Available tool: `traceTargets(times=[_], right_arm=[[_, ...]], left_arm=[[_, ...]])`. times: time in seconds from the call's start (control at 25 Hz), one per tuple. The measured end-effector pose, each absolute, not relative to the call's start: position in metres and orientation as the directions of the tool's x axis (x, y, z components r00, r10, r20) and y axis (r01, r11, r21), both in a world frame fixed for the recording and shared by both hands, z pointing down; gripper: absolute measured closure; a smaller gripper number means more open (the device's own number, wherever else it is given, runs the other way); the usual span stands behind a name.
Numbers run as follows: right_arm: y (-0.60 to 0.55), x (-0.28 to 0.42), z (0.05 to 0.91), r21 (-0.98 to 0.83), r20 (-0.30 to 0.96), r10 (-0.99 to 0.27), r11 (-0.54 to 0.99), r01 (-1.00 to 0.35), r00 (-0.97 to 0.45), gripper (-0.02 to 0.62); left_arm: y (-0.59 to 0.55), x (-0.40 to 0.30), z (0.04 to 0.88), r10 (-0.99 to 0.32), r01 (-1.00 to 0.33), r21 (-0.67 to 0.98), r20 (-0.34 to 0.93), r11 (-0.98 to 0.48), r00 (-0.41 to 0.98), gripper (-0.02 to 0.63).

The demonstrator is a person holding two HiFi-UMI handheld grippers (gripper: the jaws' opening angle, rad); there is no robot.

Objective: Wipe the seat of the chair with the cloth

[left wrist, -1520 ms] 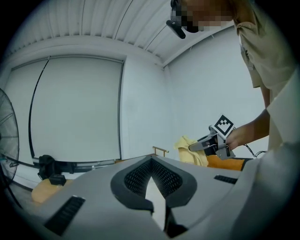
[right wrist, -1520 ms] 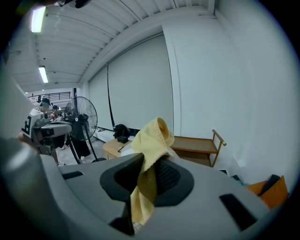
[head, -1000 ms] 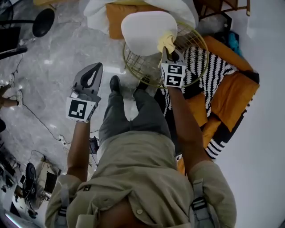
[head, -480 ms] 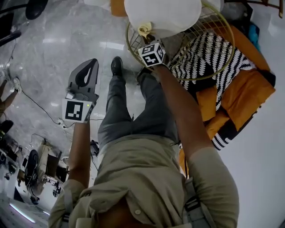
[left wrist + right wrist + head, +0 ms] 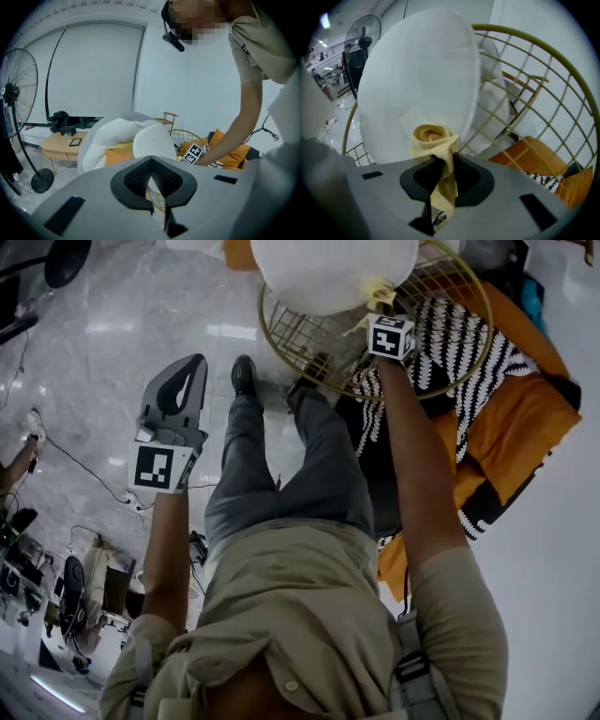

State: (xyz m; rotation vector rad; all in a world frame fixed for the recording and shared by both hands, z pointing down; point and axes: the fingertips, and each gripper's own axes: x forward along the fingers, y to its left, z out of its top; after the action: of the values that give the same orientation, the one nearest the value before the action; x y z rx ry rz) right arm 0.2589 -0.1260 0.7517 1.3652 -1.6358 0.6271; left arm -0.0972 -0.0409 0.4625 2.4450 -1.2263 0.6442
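Here, right gripper [image 5: 443, 164] tight on yellow cloth [image 5: 433, 136] at white seat cushion [image 5: 417, 79], wire chair [image 5: 309, 343] around; left gripper [image 5: 151, 161] closed, empty

Grey marble floor [image 5: 112, 334], white wall [image 5: 201, 84], standing fan [image 5: 18, 84], low wooden table [image 5: 56, 145].

A pale yellow crumpled cloth [image 5: 433, 138]; white round seat cushion [image 5: 417, 70]; gold wire chair frame [image 5: 309, 338]; black-and-white zigzag-striped throw [image 5: 455, 352]; orange cushions [image 5: 516, 427].
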Motion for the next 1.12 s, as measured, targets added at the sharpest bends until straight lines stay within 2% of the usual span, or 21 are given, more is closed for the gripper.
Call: traceTargets(times=[0.16, 0.32, 0.48, 0.64, 0.76, 0.96, 1.12], right_arm=[[-0.135, 0.282, 0.733, 0.178, 0.841, -0.54, 0.238, -0.955, 0.022, 0.525], [-0.133, 0.244, 0.731, 0.142, 0.837, -0.546, 0.286, -0.948, -0.039, 0.525], [-0.119, 0.148, 0.731, 0.059, 0.826, -0.525, 0.441, -0.895, -0.204, 0.525], [-0.094, 0.029, 0.709, 0.0, 0.777, -0.473, 0.661, -0.751, -0.417, 0.525], [-0.093, -0.014, 0.687, -0.019, 0.741, -0.464, 0.708, -0.706, -0.485, 0.525], [-0.111, 0.011, 0.687, -0.008, 0.747, -0.491, 0.667, -0.745, -0.448, 0.525], [-0.134, 0.09, 0.699, 0.065, 0.779, -0.538, 0.58, -0.812, -0.322, 0.525]], left_arm=[[-0.037, -0.098, 0.464, -0.656, -0.811, 0.093, 0.538, -0.577, 0.529, 0.591], [-0.035, -0.102, 0.462, -0.656, -0.811, 0.09, 0.539, -0.578, 0.528, 0.591], [-0.034, -0.105, 0.46, -0.664, -0.811, 0.082, 0.53, -0.579, 0.528, 0.591], [-0.026, -0.106, 0.46, -0.656, -0.808, 0.08, 0.541, -0.583, 0.527, 0.591], [-0.027, -0.104, 0.461, -0.657, -0.805, 0.08, 0.533, -0.588, 0.533, 0.591], [-0.025, -0.105, 0.461, -0.661, -0.806, 0.082, 0.527, -0.586, 0.534, 0.591], [-0.025, -0.105, 0.463, -0.655, -0.803, 0.086, 0.532, -0.589, 0.537, 0.591]])
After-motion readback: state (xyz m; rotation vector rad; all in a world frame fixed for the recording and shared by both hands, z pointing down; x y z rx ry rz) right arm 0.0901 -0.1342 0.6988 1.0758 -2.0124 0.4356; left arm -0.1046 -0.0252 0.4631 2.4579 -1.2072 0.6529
